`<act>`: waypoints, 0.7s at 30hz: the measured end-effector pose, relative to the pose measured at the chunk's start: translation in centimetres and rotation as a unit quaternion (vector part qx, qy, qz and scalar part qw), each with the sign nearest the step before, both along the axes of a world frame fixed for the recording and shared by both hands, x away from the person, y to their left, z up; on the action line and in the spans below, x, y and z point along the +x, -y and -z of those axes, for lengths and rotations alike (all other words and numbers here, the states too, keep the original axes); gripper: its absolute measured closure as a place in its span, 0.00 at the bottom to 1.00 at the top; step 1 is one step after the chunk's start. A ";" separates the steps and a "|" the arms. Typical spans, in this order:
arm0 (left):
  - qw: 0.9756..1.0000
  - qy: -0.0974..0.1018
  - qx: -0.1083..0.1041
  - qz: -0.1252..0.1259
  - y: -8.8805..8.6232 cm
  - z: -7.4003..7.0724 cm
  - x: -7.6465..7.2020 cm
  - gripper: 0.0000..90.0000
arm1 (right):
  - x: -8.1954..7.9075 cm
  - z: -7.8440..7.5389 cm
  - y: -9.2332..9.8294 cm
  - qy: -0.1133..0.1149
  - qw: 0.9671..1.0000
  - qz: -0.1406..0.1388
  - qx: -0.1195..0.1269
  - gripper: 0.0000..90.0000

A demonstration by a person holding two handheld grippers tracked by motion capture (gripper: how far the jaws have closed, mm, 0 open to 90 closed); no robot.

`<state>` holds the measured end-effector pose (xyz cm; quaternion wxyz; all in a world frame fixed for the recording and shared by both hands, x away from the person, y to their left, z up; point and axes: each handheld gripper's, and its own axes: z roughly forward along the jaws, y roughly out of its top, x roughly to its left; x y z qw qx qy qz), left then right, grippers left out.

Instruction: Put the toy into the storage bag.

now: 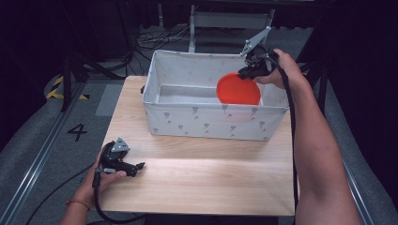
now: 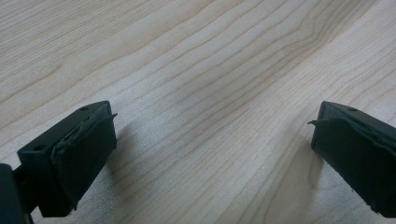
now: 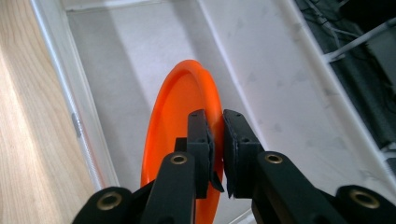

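Scene: right gripper (image 1: 248, 71) clamps the rim of an orange plate (image 1: 238, 89), held on edge inside the bin (image 1: 206, 123).
Left gripper (image 1: 137, 167): jaws wide apart, empty, on the table (image 1: 202, 178).
Advice: lower it clear of the walls; let go only once it rests on the floor.

Lab — floor cables (image 1: 155, 40) (numbered floor)
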<state>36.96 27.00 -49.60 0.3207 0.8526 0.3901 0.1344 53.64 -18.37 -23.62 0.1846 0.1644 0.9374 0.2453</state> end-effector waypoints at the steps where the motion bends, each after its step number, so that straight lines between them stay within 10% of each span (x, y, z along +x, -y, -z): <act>1: 1.000 0.000 0.000 0.000 0.0 0.0 0.0 0.00 | 0.0 0.4 -0.1 -0.002 1.000 -0.002 -0.002 0.91; 21: 1.000 0.001 0.000 -0.002 0.0 0.0 -0.1 0.00 | -0.3 6.3 -1.9 -0.058 0.994 -0.047 -0.080 0.91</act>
